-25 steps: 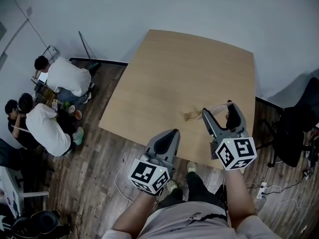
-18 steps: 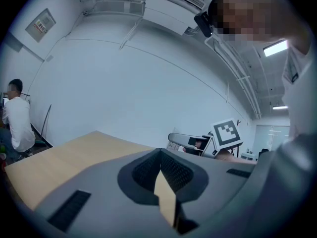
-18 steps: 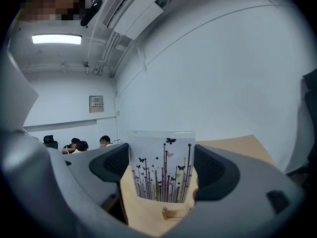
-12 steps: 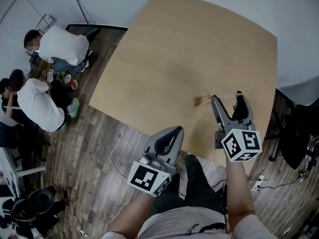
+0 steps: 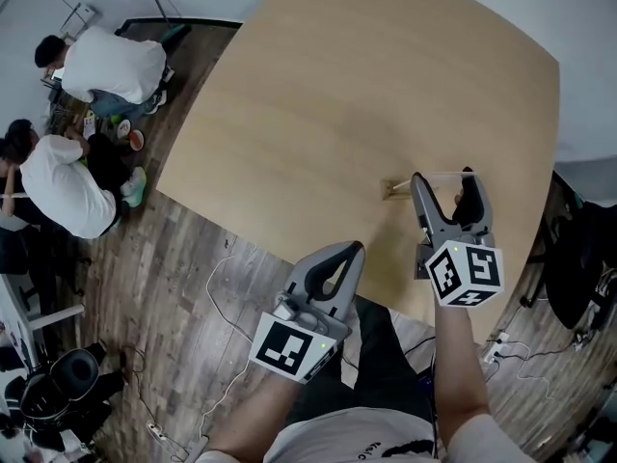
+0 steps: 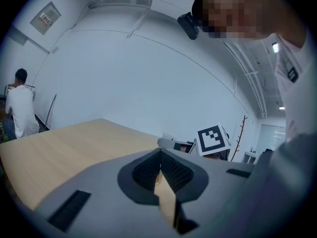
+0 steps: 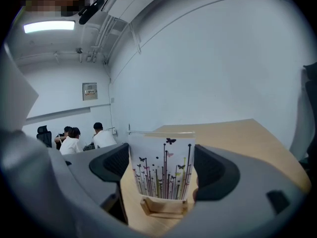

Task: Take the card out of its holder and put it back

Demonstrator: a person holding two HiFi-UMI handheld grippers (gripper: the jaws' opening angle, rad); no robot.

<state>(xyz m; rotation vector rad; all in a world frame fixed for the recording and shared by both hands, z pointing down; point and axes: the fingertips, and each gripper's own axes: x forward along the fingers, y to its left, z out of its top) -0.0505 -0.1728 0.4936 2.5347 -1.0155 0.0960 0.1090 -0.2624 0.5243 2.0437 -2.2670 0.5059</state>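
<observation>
A white card (image 7: 162, 170) printed with thin stems and butterflies stands upright in a small wooden holder (image 7: 164, 208) on the light wooden table (image 5: 318, 114). My right gripper (image 5: 443, 179) is open, and its two dark pads (image 7: 115, 165) flank the card's side edges. I cannot tell whether they touch it. From the head view the card (image 5: 434, 176) shows edge-on as a pale strip, with the holder (image 5: 390, 189) at its left end. My left gripper (image 5: 349, 252) is shut and holds nothing. It hangs at the table's near edge, to the left of the card.
Two people (image 5: 101, 64) (image 5: 58, 191) crouch on the wooden floor far left, among small items. Cables (image 5: 217, 287) run over the floor below the table's near edge. A black chair (image 5: 578, 258) stands at the right, dark stools (image 5: 58, 394) at bottom left.
The head view has swung, so the table now sits higher and further right in it. My right gripper stays open around the card. My left gripper stays shut.
</observation>
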